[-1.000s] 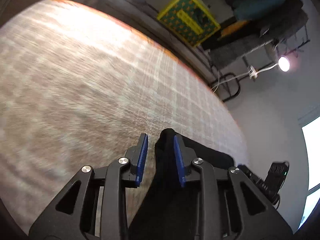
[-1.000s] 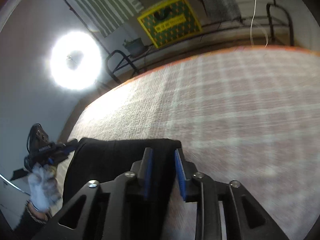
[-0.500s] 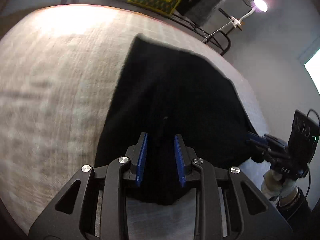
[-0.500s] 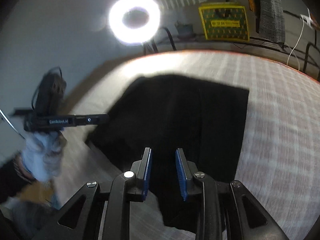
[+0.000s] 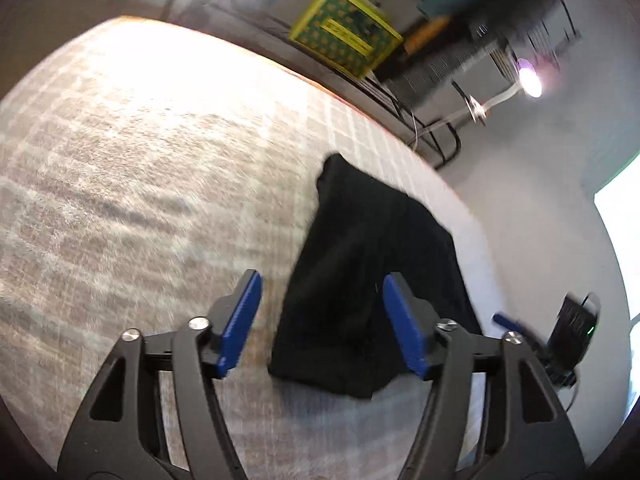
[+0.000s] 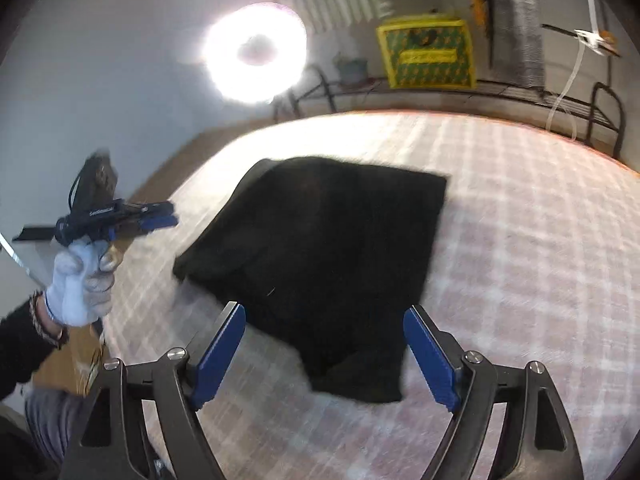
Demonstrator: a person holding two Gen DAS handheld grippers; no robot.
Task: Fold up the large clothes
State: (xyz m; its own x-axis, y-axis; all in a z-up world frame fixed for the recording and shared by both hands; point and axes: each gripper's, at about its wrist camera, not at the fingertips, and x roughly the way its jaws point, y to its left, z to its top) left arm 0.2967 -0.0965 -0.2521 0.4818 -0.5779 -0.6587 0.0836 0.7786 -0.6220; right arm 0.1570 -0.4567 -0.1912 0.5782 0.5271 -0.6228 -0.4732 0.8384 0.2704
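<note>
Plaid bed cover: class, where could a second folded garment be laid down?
Bare plaid bed cover lies between the black garment and the orange far edge, and left of it in the left wrist view. Crowded: the near corner, where both grippers hover.

Both wrist views look steeply down along their fingers from close above the checked bedcover [image 5: 140, 168]; both share the black garment [image 6: 332, 248] and yellow crate [image 6: 428, 54].
</note>
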